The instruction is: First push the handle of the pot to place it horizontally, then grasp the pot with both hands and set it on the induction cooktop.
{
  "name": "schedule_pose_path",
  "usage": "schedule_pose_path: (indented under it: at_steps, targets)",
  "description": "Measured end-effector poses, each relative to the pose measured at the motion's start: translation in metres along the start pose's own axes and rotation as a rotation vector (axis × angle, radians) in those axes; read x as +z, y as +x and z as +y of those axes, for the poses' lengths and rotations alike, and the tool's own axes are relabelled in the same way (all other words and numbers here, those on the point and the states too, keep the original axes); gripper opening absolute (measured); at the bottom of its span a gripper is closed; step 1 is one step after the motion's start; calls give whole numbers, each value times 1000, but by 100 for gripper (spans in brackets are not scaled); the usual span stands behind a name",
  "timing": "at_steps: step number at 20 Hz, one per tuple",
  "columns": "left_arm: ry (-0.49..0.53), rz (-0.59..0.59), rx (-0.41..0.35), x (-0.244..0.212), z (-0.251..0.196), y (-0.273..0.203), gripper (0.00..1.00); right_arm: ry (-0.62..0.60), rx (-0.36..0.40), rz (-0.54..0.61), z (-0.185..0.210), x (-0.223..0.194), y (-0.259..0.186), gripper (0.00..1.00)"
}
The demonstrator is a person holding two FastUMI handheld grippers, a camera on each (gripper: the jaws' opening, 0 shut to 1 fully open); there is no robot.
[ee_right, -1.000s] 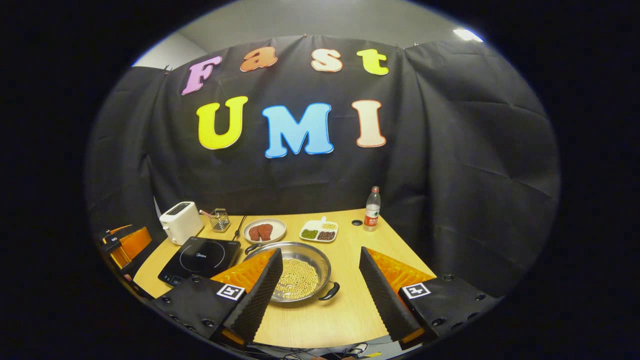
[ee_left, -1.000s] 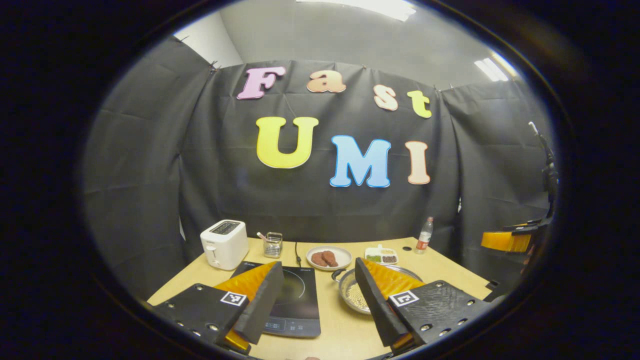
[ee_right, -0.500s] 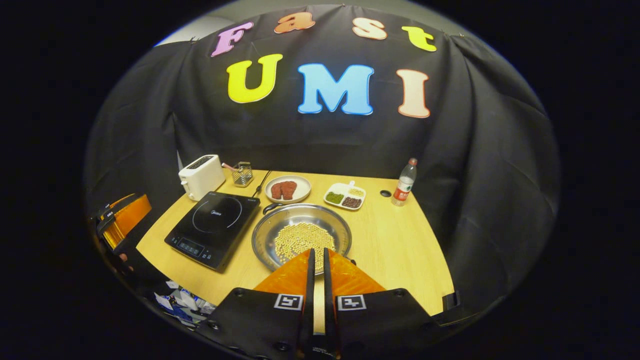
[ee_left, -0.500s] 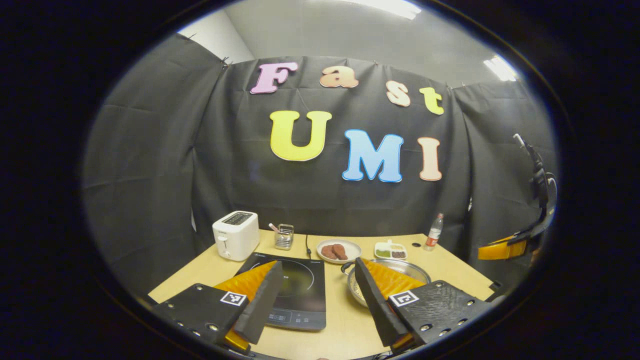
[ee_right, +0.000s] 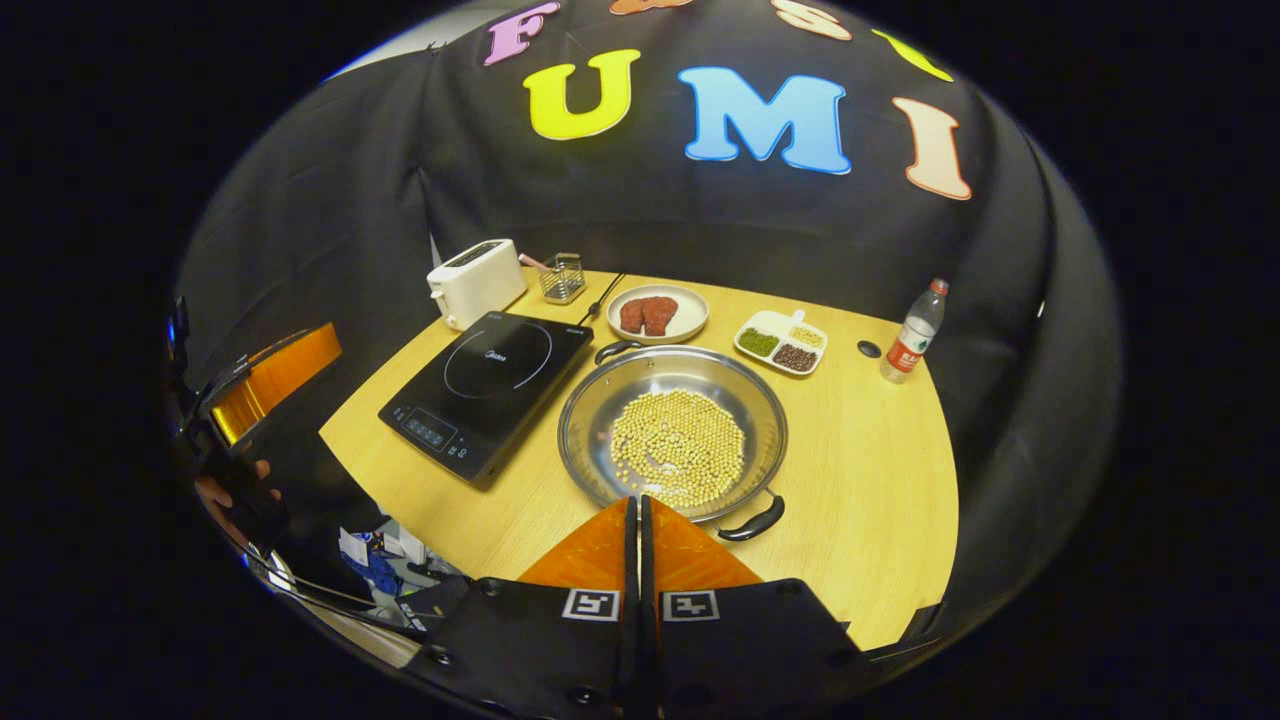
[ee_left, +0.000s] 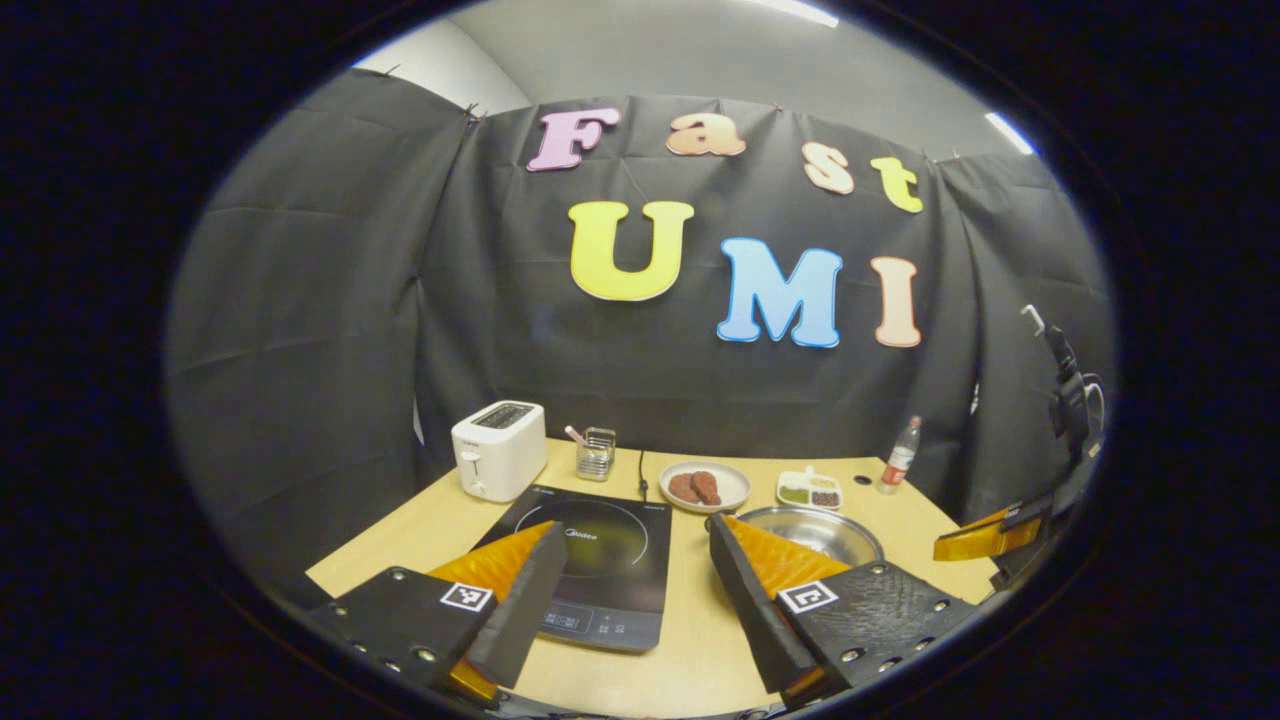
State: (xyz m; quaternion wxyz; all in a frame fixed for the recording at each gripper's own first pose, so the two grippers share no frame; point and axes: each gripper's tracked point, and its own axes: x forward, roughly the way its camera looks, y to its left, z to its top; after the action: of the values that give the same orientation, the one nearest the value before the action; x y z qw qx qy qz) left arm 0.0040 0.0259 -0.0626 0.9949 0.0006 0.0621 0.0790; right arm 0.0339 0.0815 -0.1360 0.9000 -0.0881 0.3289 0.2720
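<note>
A steel pot with yellow beans in it sits on the wooden table, right of the black induction cooktop. Its two black handles lie on a diagonal: the far handle towards the plate, the near handle at the front right. My right gripper is shut and empty, its tips above the pot's near rim, just left of the near handle. My left gripper is open and empty, hovering before the cooktop, with the pot to its right. The left gripper also appears beyond the table's left edge.
Along the back stand a white toaster, a wire holder, a plate of meat, a divided dish and a water bottle. A cable runs from the cooktop to the wall. A hand shows at the lower left.
My right gripper went from open to shut, then moved forward and tilted down over the pot's near rim. The left gripper stayed open and drifted slightly, so the table sits further right in its view.
</note>
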Motion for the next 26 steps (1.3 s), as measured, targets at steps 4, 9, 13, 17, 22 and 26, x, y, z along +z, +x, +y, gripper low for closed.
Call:
schedule_pose_path:
  at_steps: [4,9,13,17,22,26]
  targets:
    - [5,11,47,-5,-8,6,88,15,48,113,-13,-26,31,2]
    - [0,48,117,-13,-6,5,85,4,91,243,-29,-55,67,2]
    - [9,35,167,-5,-3,-6,88,11,90,314,-43,-73,90,2]
    - [31,53,195,-12,-3,-9,85,3,85,352,-52,-81,107,2]
    - [-11,99,179,-30,-18,-11,88,-46,101,395,-57,-93,121,2]
    - [-8,99,193,-32,-23,-12,88,-39,107,389,-58,-93,128,2]
